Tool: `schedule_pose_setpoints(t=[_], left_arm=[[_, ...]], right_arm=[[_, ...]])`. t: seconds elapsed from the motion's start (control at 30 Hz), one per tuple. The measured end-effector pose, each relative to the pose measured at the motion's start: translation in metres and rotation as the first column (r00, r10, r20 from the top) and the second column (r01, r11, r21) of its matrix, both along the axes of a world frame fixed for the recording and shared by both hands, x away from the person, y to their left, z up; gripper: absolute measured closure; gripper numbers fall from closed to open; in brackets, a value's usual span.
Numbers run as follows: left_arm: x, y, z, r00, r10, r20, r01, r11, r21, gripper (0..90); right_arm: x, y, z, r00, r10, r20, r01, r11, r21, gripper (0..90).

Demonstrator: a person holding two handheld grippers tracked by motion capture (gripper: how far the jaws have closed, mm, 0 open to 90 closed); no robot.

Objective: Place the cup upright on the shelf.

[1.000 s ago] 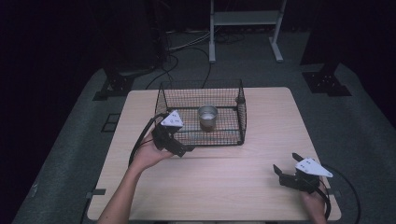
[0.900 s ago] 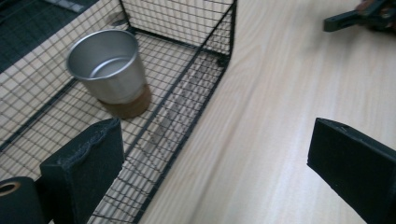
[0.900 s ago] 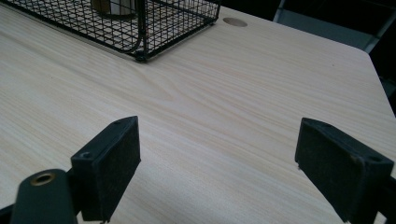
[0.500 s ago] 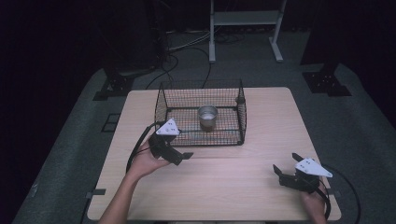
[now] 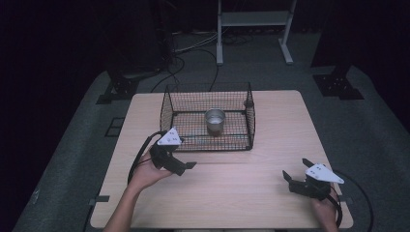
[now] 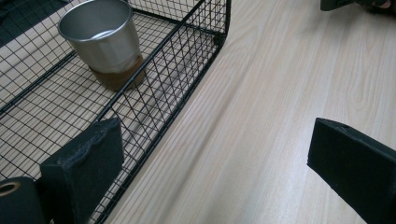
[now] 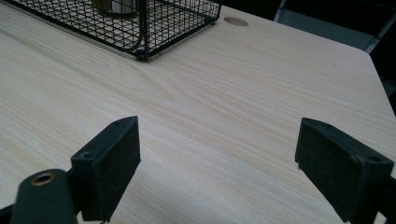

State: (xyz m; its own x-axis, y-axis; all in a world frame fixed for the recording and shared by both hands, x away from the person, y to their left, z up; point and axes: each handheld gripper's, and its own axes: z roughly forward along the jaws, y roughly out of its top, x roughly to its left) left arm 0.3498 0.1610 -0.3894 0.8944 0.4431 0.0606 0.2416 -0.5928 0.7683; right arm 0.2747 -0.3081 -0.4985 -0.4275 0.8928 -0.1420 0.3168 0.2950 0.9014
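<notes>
A black wire basket (image 5: 208,140) stands in the middle of the wooden table (image 5: 270,145), with a shiny metal cup (image 5: 215,121) upright inside it. My left gripper (image 5: 183,167) hovers just in front of the basket's front-left corner, open and holding nothing. In the left gripper view the cup (image 6: 105,44) sits behind the basket's mesh (image 6: 187,79), and my left gripper (image 6: 217,158) is wide apart over bare wood. My right gripper (image 5: 295,169) rests near the table's front right, also open and empty. Its view has the wide-apart right gripper (image 7: 224,158) over bare wood and the basket's corner (image 7: 154,28) farther off.
Bare wood lies between the two grippers. A round cable hole (image 7: 236,21) is in the tabletop beyond the basket. Cables (image 5: 140,154) trail from both grippers. Past the table, a white frame stand (image 5: 251,29) and dark stand feet (image 5: 338,84) sit on the grey floor.
My left gripper has drawn back from the basket's front-left side toward the table's near edge and slightly left. The right gripper, basket and cup have not moved.
</notes>
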Motion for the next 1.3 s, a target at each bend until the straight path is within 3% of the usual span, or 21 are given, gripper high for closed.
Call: schedule_pose_setpoints(t=[0.4,1.07,1.3], left_arm=[[-0.009,0.009,-0.012,1.0,0.007,-0.006,-0.007,0.9999,0.011,3.8],[-0.025,0.028,-0.03,0.999,0.042,-0.016,-0.043,0.9987,-0.027,3.7],[-0.031,0.032,-0.034,0.9987,0.052,-0.003,-0.052,0.9982,-0.031,3.2]], right_arm=[[0.0,0.0,0.0,1.0,-0.005,-0.008,0.005,1.0,0.004,13.5],[0.0,0.001,0.0,1.0,0.002,-0.004,-0.002,1.0,-0.011,13.5],[0.0,0.002,0.0,1.0,0.003,-0.002,-0.004,1.0,-0.018,13.5]])
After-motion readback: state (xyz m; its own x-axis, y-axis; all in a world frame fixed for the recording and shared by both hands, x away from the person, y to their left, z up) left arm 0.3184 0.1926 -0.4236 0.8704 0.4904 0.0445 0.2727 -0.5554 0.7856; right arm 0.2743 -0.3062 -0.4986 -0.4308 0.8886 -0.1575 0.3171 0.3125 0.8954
